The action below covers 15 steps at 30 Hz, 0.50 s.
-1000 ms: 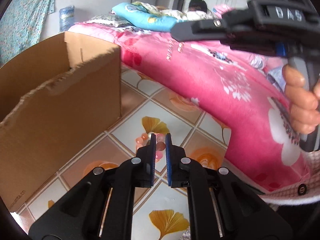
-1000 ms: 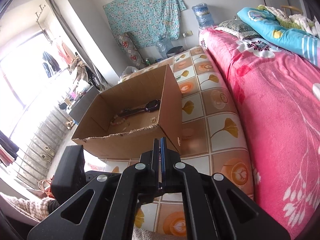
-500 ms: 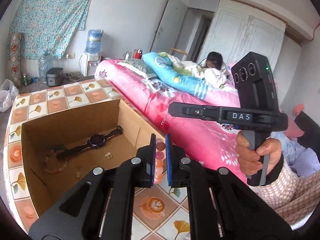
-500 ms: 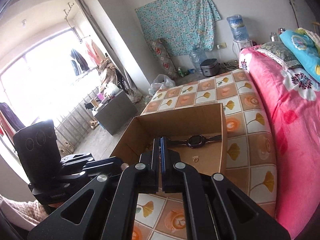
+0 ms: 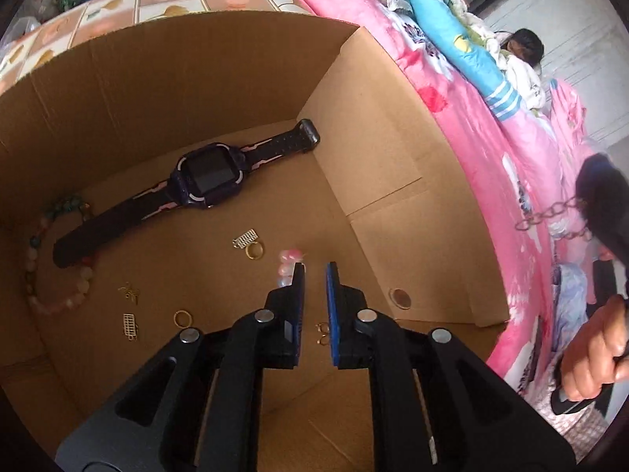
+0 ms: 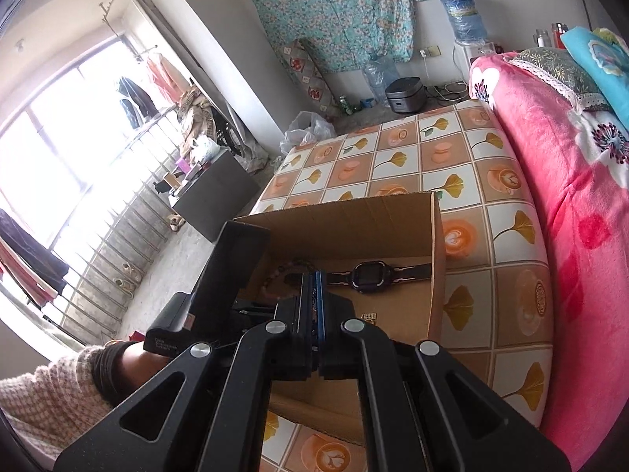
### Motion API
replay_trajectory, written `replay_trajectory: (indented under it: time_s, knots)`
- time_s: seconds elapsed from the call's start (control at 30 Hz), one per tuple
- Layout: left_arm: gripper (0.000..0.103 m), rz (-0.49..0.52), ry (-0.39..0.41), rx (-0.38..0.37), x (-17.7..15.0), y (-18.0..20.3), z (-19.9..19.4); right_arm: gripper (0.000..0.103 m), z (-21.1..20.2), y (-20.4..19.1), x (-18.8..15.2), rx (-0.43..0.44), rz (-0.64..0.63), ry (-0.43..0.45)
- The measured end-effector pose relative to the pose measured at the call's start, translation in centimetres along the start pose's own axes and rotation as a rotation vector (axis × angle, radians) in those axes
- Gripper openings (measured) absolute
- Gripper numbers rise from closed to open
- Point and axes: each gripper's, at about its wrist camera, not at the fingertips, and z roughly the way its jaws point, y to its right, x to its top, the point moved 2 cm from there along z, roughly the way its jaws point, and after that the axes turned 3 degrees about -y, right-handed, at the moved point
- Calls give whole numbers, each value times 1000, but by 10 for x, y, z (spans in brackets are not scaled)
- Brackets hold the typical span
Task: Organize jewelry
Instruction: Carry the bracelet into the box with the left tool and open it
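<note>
Two views now look down into the cardboard box (image 5: 373,149), where a moment ago your left gripper (image 5: 314,275) was over the tiled floor beside it. Its fingers are opening, and the pink bead piece (image 5: 289,259) hangs by the left fingertip, perhaps just released; I cannot tell if it still touches. So this piece is nearly delivered. Your right gripper (image 6: 314,279) has its fingers pressed together on a thin chain (image 5: 550,216), which waits above the pink blanket (image 5: 511,126). Inside the box lie the watch (image 5: 204,177), a bead bracelet (image 5: 39,259) and gold rings (image 5: 254,251). Mind the high box wall when you withdraw.
</note>
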Motion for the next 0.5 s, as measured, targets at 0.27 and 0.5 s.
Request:
replay_trajectory:
  time_s: [0.27, 0.5]
  knots:
    - [41, -45, 106, -77, -13, -11, -34, 2, 31, 2, 2, 0, -3, -93]
    - [50, -61, 330, -17, -47, -30, -106, 2, 71, -14, 8, 10, -32, -227]
